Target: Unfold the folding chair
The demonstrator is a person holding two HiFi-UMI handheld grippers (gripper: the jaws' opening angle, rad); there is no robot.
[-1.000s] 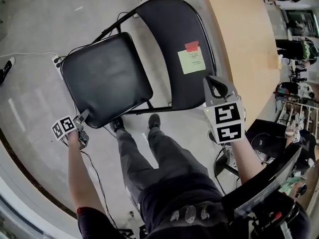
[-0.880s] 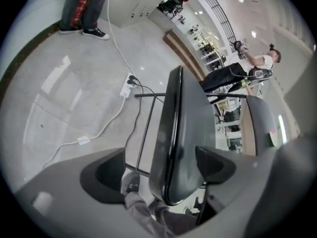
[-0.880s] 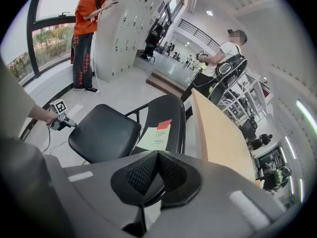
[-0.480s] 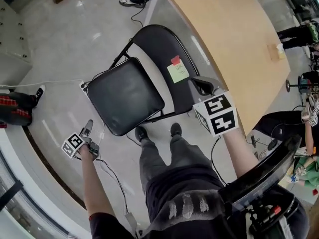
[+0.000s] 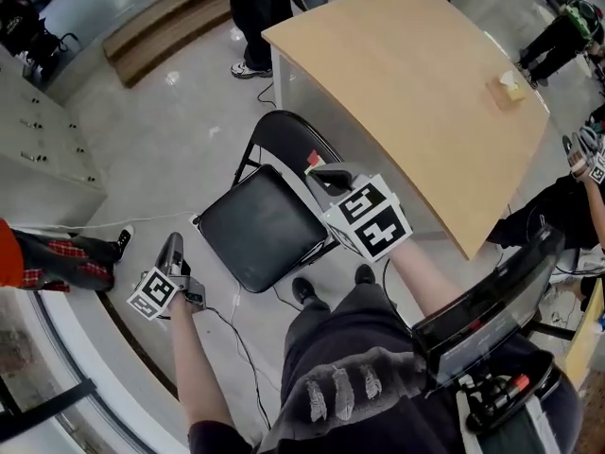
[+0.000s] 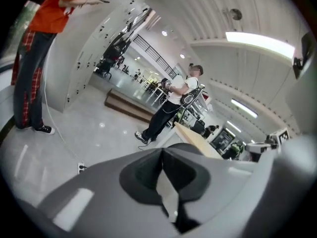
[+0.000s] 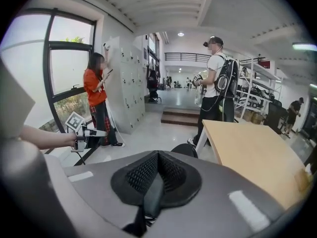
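Observation:
The black folding chair stands unfolded on the floor beside the table, its seat (image 5: 265, 225) level and its backrest (image 5: 284, 135) upright. My left gripper (image 5: 173, 244) hangs in the air left of the seat, clear of the chair. Its jaws (image 6: 162, 152) are closing and meet at the tips with nothing between them. My right gripper (image 5: 326, 173) hovers in front of the backrest, shut and empty (image 7: 157, 155). It hides part of the backrest and its sticky note. In the right gripper view the backrest's top (image 7: 184, 150) shows just past the jaws and the left gripper (image 7: 101, 133) is at the left.
A light wooden table (image 5: 425, 93) stands right of the chair with a small object (image 5: 510, 85) on it. A power strip (image 5: 197, 221) and cable lie left of the seat. A person in red (image 5: 38, 253) stands by the lockers (image 5: 38, 140). Another person (image 5: 255, 8) stands beyond the table.
Both grippers have risen away from the chair. The left one was open at the seat's front corner; now it is off it with its jaws together. The right stayed shut.

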